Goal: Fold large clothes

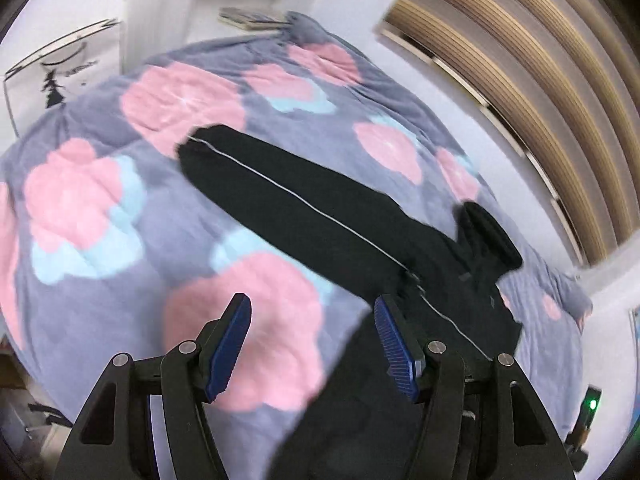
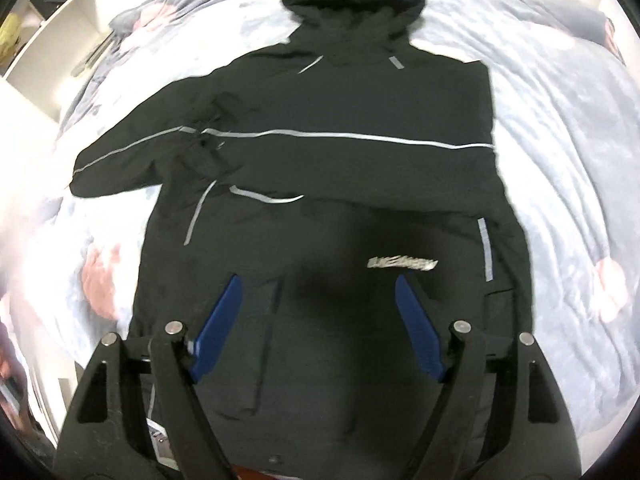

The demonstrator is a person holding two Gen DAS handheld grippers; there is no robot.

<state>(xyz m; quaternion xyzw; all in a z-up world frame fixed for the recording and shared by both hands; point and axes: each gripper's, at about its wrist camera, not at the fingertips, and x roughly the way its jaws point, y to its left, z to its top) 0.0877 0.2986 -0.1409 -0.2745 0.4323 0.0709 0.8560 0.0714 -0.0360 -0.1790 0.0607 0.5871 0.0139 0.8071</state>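
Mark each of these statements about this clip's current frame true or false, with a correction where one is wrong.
1. The jacket is black with pale stripes. True.
2. The left tool grips a sleeve. False: it is open and holds nothing.
3. One sleeve lies folded across the chest. True.
4. The jacket lies on a bare wooden floor. False: it lies on a flowered blanket.
5. The right tool is open. True.
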